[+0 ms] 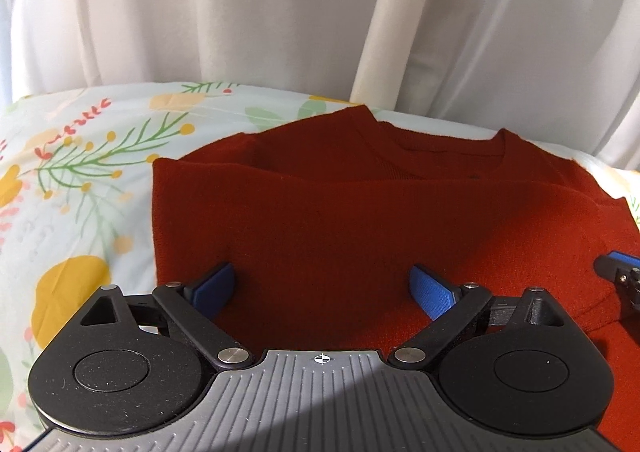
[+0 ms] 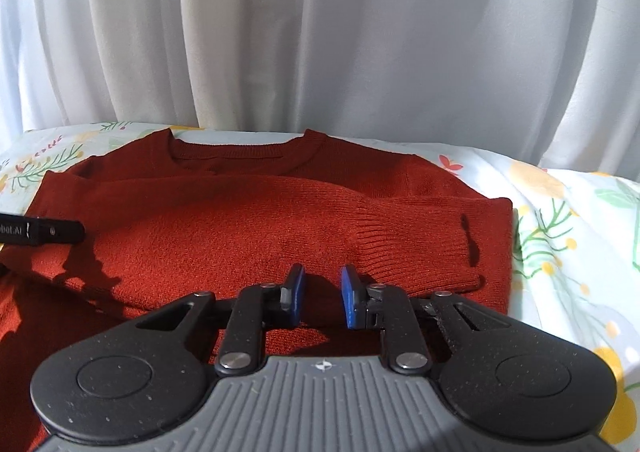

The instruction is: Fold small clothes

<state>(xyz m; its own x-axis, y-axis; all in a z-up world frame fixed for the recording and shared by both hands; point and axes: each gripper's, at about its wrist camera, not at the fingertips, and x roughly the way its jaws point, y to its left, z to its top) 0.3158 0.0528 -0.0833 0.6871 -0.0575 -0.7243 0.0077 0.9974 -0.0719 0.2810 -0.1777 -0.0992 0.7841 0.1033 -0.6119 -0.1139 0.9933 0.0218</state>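
Now you have the sweater [image 1: 320,220] lying flat on the floral sheet [image 1: 80,172], collar [image 2: 244,156] at the far edge near the curtain [image 2: 320,32], both sleeves already folded across the chest. The next step, as I judge it, is to take the near hem and carry it up toward the collar.

Your left gripper [image 1: 324,288] hangs over the near part of the body with its jaws spread wide and nothing between them. Your right gripper [image 2: 323,294] has its jaws standing only narrowly apart over the knit, with no fold of cloth pinched that I can see.

To do it well, bring both grippers down to the hem, which lies below both views, so check it by feel. Pinch all the layers at matching points, one toward each side. Widen the right jaws first, since thick knit needs room. Lift only a little, move both hands together, and lay the hem just short of the collar.

Mind the ribbed cuff [image 2: 432,252] of the top sleeve, just beyond your right jaws: it can snag and drag the sleeve out of place. The sheet is soft and may bunch, and the curtain hangs close behind the collar
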